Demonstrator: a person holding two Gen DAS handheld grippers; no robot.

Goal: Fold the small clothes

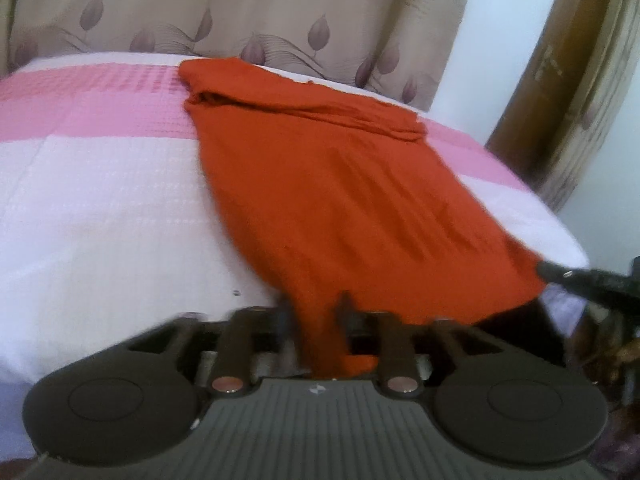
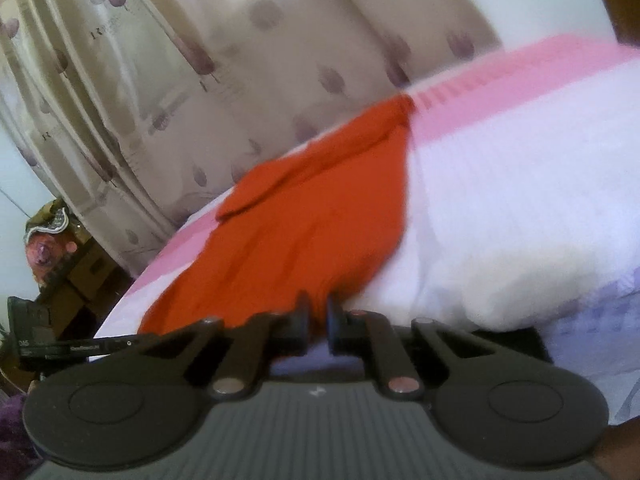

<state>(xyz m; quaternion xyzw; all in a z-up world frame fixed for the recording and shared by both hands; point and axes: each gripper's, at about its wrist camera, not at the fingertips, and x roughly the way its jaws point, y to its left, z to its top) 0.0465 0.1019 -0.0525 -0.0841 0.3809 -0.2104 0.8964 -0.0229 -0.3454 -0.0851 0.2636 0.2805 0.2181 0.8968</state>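
Note:
An orange-red garment [image 1: 328,184] lies spread on a bed with a pink and white cover [image 1: 100,200]; its far end is folded over into a band. My left gripper [image 1: 314,304] is shut on the garment's near left corner, and cloth hangs down between its fingers. My right gripper [image 2: 318,312] is shut on the garment's [image 2: 304,216] other near corner; it shows in the left wrist view [image 1: 548,270] as a dark tip at the cloth's right corner. The left gripper also shows in the right wrist view [image 2: 80,346], at the far left. The near hem is stretched between the two grippers, just off the bed's edge.
A beige curtain with purple leaf prints [image 1: 240,12] hangs behind the bed. A brown wooden post [image 1: 560,80] stands at the right. Cluttered boxes and items [image 2: 56,248] sit on the floor beside the bed. The bed cover [image 2: 520,184] extends wide beside the garment.

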